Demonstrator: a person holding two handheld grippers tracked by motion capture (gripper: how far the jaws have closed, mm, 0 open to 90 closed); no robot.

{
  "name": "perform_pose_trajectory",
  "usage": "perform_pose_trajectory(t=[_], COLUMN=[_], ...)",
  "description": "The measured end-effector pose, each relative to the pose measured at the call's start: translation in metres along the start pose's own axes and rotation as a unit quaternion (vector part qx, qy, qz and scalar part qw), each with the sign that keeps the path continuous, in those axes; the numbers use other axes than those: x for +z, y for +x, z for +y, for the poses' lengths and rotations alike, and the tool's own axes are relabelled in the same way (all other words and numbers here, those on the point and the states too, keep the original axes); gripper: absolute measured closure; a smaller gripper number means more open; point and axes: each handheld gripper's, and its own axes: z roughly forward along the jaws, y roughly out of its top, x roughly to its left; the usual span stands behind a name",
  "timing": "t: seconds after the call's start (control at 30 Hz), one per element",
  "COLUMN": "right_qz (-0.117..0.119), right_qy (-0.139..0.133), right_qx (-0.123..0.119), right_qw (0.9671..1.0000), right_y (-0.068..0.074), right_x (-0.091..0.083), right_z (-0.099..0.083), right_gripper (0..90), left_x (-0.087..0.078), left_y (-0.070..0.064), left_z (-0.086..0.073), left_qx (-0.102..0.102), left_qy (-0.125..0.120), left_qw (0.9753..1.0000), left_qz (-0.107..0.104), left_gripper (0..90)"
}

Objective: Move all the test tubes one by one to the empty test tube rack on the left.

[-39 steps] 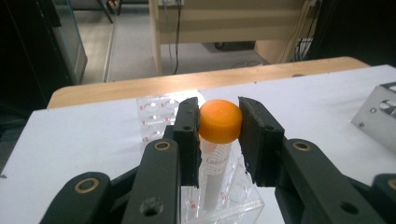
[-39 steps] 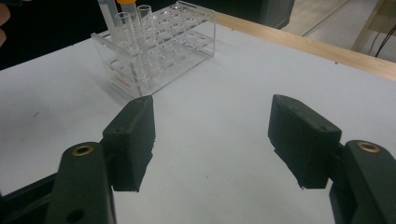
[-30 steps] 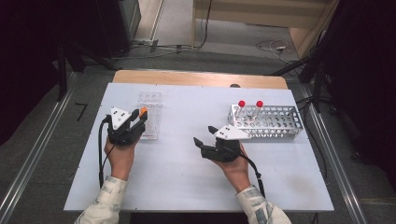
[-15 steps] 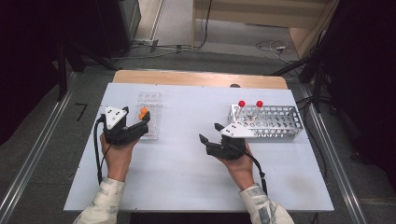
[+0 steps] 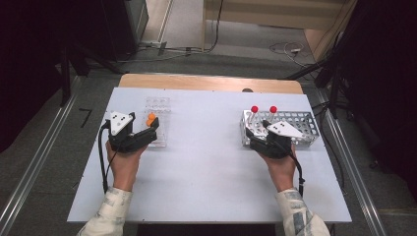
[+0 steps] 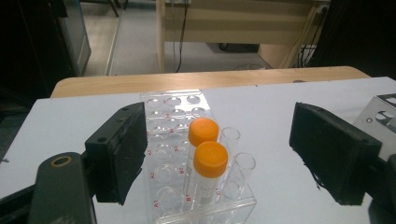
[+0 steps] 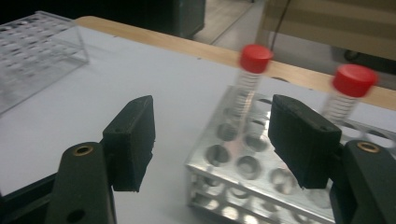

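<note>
Left gripper view: jaws of left gripper (image 6: 219, 154) wide apart, empty, around clear rack (image 6: 187, 186); right gripper (image 7: 212, 140) likewise over metal rack (image 7: 252, 172).

Clear glossy plastic rack (image 6: 187, 154), perforated shiny metal rack (image 7: 261, 172), matt white table (image 5: 211, 167) with wooden edge.

orange-capped tubes (image 6: 206, 156): 2 | red-capped tubes (image 5: 254, 115): 2 | open clear tubes (image 6: 237, 175): 2 | clear rack (image 5: 158, 105): 1 | metal rack (image 5: 300, 118): 1

Orange-capped tubes (image 6: 205, 154) — upright in clear rack (image 6: 173, 140)
</note>
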Motion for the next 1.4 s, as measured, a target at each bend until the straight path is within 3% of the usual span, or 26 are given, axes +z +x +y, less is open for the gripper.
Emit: perform_pose_trajectory(t=[0.33,0.53,0.63,0.87,1.1,1.4], right_qz=[-0.066,-0.086,-0.090,-0.087,-0.092,-0.089], right_qy=[0.010,0.019,0.024,0.028,0.039,0.011], right_qx=[0.026,0.038,0.048,0.035,0.038,0.040], right_qw=[0.9974,0.9953,0.9945,0.9952,0.9943,0.9952], right_y=[-0.045,-0.059,-0.061,-0.057,-0.058,-0.059], right_x=[0.006,0.020,0.028,0.040,0.045,0.032], right_z=[0.005,0.003,0.000,-0.003,-0.005,0.008], right_gripper=[33.5,37.7,41.0,55.4,69.3,70.8], left_x=[-0.001,-0.002,-0.002,-0.003,-0.003,-0.003], left_y=[0.001,0.001,0.001,0.002,0.004,0.003], left_z=[0.000,0.001,0.001,0.001,0.001,0.000], left_qx=[-0.004,-0.003,-0.004,-0.005,-0.010,-0.008], left_qy=[-0.002,-0.001,-0.002,-0.003,0.000,0.001], left_qw=[1.0000,1.0000,1.0000,1.0000,0.9999,0.9999], left_qz=[-0.003,-0.003,-0.004,-0.003,-0.007,-0.008], left_gripper=[20.1,20.1,20.1,20.3,20.3,20.3])
